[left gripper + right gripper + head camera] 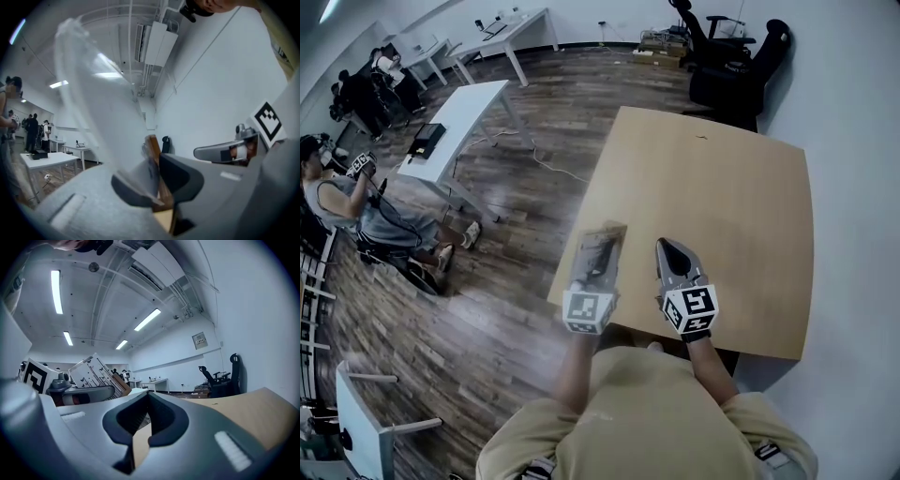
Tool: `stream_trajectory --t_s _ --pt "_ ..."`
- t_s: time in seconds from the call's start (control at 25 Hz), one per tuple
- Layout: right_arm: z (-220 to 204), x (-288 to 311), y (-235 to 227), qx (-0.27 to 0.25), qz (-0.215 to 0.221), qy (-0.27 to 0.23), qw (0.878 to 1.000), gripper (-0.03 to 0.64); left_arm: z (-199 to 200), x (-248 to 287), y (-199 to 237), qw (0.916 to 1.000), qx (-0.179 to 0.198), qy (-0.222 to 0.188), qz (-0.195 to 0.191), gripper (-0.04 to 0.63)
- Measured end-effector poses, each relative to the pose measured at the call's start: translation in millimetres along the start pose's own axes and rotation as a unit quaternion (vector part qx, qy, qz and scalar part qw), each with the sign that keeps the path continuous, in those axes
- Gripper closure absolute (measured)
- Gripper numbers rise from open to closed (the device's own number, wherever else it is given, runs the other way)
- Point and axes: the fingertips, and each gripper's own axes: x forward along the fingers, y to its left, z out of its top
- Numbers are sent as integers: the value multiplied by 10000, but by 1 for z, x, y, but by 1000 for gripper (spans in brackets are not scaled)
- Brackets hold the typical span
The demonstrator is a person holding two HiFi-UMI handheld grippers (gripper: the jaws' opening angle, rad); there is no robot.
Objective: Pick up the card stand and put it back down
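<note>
Head view: the left gripper [598,267] carries the card stand [606,232] clear of the wooden table [722,206], over its near left edge. The right gripper [667,246] is level just beside it. In the left gripper view the jaws are nearly closed, clamped on the stand's wooden base [152,146], and the clear panel [89,93] leans away to the left. In the right gripper view the right gripper [146,413] has its jaws drawn together with nothing between them. The step in hand appears to be the set-down. Move the stand inward over bare tabletop, well away from the edge. Level the wooden base before lowering. Release only once the base sits flat, as the tall panel would probably tip a tilted base over. Keep the right gripper apart from the panel
</note>
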Motion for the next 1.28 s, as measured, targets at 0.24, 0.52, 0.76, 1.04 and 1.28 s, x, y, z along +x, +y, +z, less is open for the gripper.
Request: stream_trajectory --t_s 0.24,0.52,0.76,1.04,1.28 --pt "2 -36 -11 1 -152 -103 9998 614 5 -5 -29 9997 -114 -163 -115 549" --pt "-5 -86 -63 199 -791 -225 9964 614 -5 28 -101 9958 -181 41 -893 549" --pt "-15 -141 -125 444 -1779 -304 9826 614 -14 68 -174 9818 -93 182 -1888 548" --pt "-42 -191 -185 930 -2688 -107 9586 614 -42 127 -238 9527 268 774 -2926 548" --pt "-68 -165 -261 1095 -3050 155 9459 614 -85 222 -244 9265 731 1178 -3499 546"
